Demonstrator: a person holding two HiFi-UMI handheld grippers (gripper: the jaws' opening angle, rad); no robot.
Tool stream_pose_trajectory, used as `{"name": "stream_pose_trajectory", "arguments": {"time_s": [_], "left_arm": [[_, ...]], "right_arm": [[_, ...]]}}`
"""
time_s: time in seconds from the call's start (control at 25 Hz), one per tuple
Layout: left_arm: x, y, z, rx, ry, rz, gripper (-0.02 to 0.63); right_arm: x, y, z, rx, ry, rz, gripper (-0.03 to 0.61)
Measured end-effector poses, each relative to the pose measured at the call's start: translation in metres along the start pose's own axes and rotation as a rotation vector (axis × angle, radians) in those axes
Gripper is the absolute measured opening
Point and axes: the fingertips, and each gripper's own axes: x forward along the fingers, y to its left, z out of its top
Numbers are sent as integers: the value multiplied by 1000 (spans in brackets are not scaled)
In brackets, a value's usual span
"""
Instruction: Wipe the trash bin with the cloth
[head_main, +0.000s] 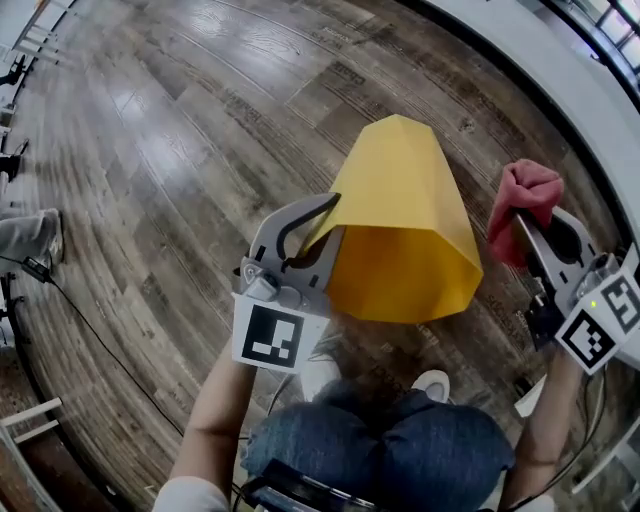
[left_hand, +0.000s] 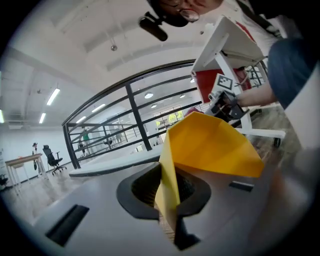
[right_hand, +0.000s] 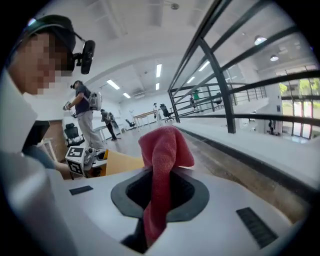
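Yellow trash bin (head_main: 405, 200) is tipped on its side over the wooden floor (head_main: 180, 120), open mouth toward the person's knees, its rim pinched between the left gripper's (head_main: 322, 225) closed jaws. Just beside it, not touching, the right gripper (head_main: 522, 228) clamps a red cloth (head_main: 522, 195).

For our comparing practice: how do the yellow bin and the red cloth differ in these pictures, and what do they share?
The yellow bin is large, stiff and faceted; the red cloth is small, soft and bunched. The bin is tipped over with its open mouth toward the person, gripped by its thin rim in the left claw; the cloth pokes up out of the right claw. Shared: each is pinched in a shut claw.
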Motion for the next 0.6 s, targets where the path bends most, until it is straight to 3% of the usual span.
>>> {"name": "stream_pose_trajectory", "arguments": {"time_s": [0.12,0.28,0.4,0.6], "left_arm": [[-7,-12,-6,41,-58,37,17],[-12,-23,-14,31,-119,71,17],[-15,-41,-15,43,-196,48,18],[-13,-65,-26,103,-191,7,21]], "right_arm": [[7,25,22,-175,46,55,51],[22,63,33,-351,125,164,51],[30,87,28,-476,194,233,51],[31,121,-2,-723,402,344,51]]}}
